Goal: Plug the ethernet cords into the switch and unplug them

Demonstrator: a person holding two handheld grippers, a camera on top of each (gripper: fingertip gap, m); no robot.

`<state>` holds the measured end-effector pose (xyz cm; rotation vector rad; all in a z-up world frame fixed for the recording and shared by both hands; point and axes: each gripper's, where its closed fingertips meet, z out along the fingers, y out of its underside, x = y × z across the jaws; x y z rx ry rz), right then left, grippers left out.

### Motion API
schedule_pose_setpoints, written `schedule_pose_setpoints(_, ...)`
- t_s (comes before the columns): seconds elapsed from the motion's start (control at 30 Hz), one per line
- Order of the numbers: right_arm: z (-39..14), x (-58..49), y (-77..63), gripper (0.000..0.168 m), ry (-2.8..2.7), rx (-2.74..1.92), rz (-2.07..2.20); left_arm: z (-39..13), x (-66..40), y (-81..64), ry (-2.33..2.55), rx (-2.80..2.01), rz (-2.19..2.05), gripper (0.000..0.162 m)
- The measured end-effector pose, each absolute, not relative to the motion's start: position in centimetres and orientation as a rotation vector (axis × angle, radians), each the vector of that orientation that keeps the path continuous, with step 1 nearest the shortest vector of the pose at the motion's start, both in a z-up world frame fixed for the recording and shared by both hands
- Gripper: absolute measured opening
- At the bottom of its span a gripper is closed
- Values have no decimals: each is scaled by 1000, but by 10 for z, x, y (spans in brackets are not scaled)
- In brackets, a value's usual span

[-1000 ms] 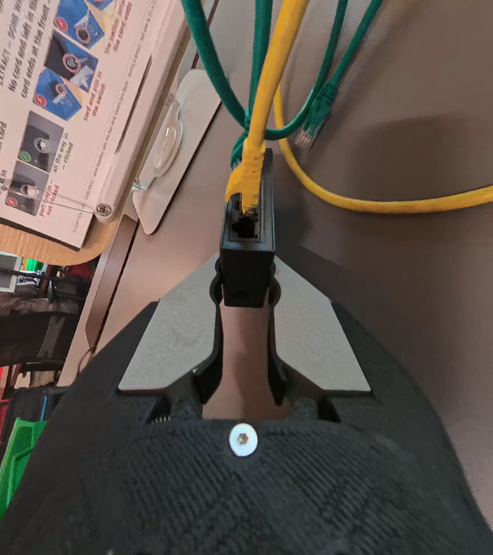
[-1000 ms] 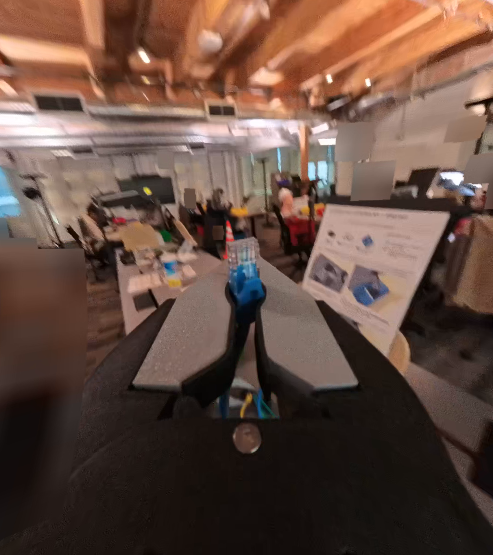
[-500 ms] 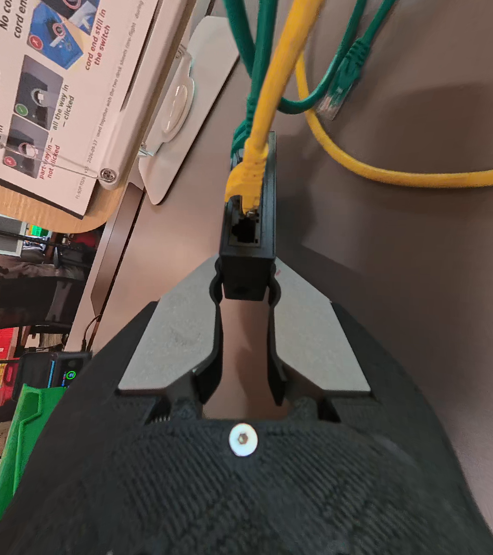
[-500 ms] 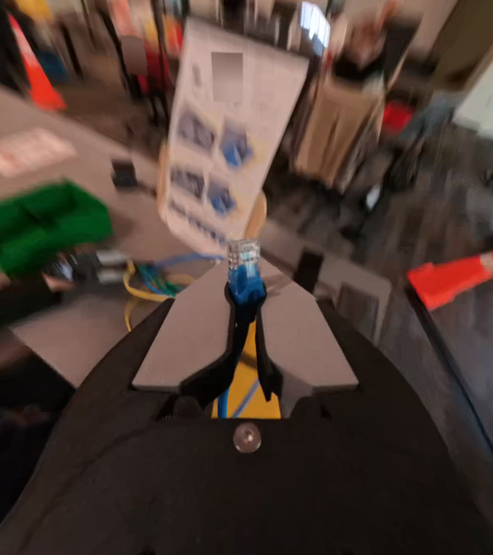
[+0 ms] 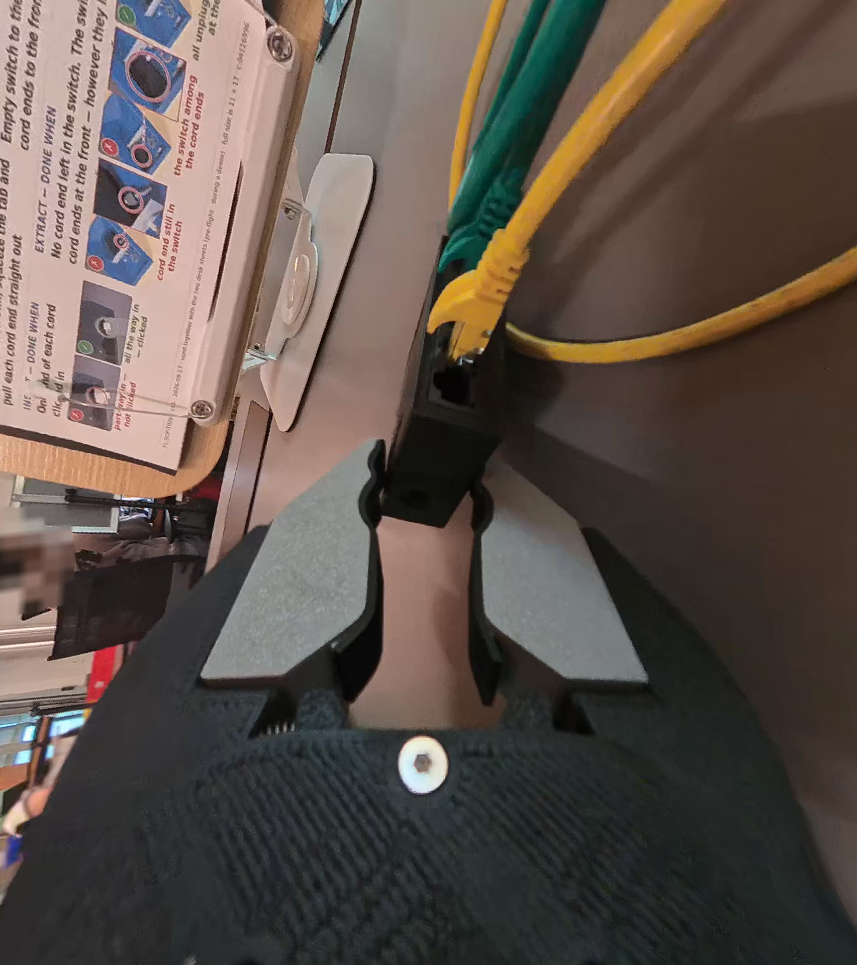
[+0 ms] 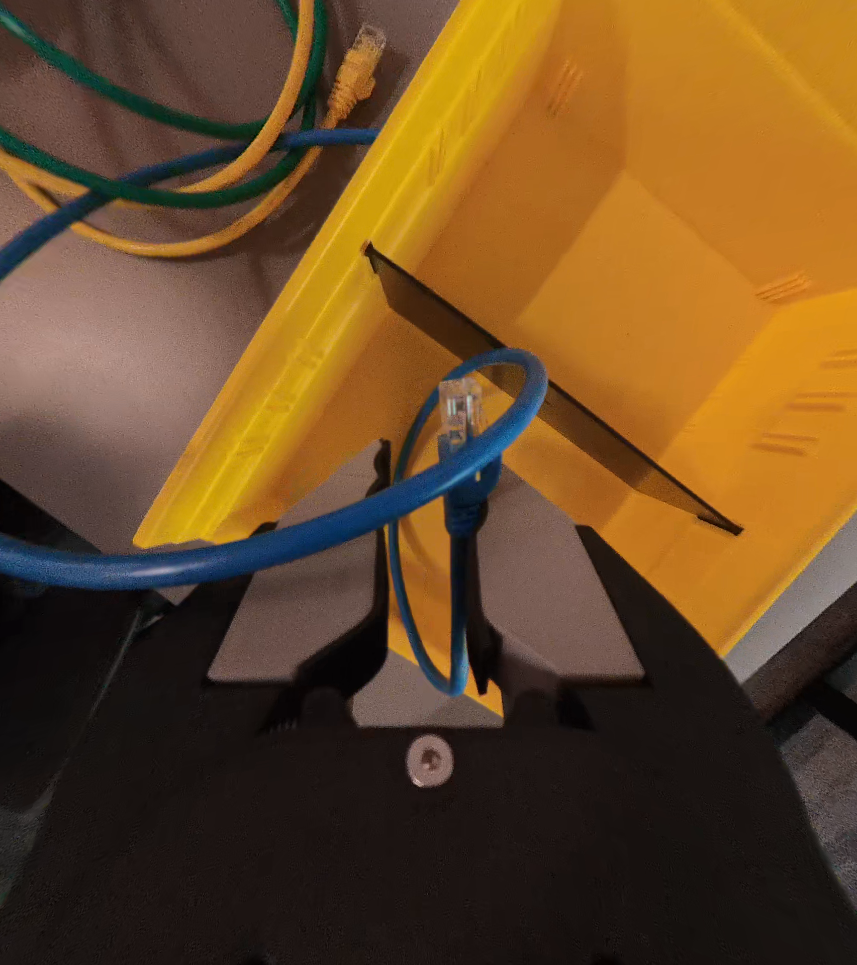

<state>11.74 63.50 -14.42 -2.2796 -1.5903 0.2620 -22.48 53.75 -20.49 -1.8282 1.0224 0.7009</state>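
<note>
In the left wrist view my left gripper [image 5: 426,483] is shut on the near end of the black switch [image 5: 439,449], which lies on the brown table. A yellow cord's plug [image 5: 470,308] sits in a port, green plugs [image 5: 476,230] sit in ports beyond it, and the nearest port [image 5: 449,389] is empty. In the right wrist view my right gripper [image 6: 434,459] stands open over a yellow bin [image 6: 311,334]. The blue cord [image 6: 259,543] loops across the fingers, and its clear-tipped plug [image 6: 457,418] leans loosely against the right finger.
An instruction sheet on a stand [image 5: 102,209] with a white base plate [image 5: 321,261] stands left of the switch. The bin has a black divider [image 6: 546,397]. Yellow and green cords [image 6: 196,183] coil on the table beside it, with a loose yellow plug [image 6: 355,73]. About 35 centimetres separates my left fingertips from my right.
My right gripper swung down from the room to the yellow bin and opened, letting go of the blue plug. My left gripper kept hold of the switch, which shifted and tilted slightly.
</note>
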Motion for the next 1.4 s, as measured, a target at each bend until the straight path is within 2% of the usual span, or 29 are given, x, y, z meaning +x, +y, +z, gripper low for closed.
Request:
schedule_pose_setpoints(0.1,-126,135,636,38,-1609,-2278,197,-206,-228,538,998,-1858,671,30)
schedule_pose_setpoints(0.2,-103,180,656,51,-1586,-2312,-173,-206,-227,538,994,-1859,672,30)
schedule_pose_setpoints(0.33,-66,224,671,51,-1496,-2301,-530,-208,-228,539,970,-1882,648,30)
schedule_pose_setpoints(0.47,-49,192,644,52,-1555,-2222,-361,-209,-228,539,967,-1886,653,30)
schedule_pose_setpoints(0.53,-36,189,638,50,-1550,-2167,-443,-209,-228,539,968,-1886,656,30)
schedule_pose_setpoints(0.57,-21,189,644,43,-1474,-2122,-521,-210,-228,539,968,-1886,658,30)
schedule_pose_setpoints(0.63,-3,166,638,48,-1385,-2063,-456,-210,-228,539,968,-1885,661,30)
schedule_pose_setpoints(0.77,-43,68,550,48,-1785,-1968,-24,-210,-228,539,967,-1887,657,30)
schedule_pose_setpoints(0.9,-116,23,504,49,-2084,-1938,-67,-210,-228,539,963,-1887,655,30)
schedule_pose_setpoints(1.0,-152,30,523,35,-2102,-1986,-330,-210,-228,539,959,-1884,650,30)
schedule_pose_setpoints(1.07,-164,36,528,3,-2132,-2007,-396,-210,-228,539,953,-1888,640,30)
schedule_pose_setpoints(1.2,-146,39,506,2,-2242,-1975,-201,-212,-233,541,940,-1910,641,29)
schedule_pose_setpoints(1.4,-72,29,464,2,-2354,-1648,350,-200,-227,542,912,-1867,590,27)
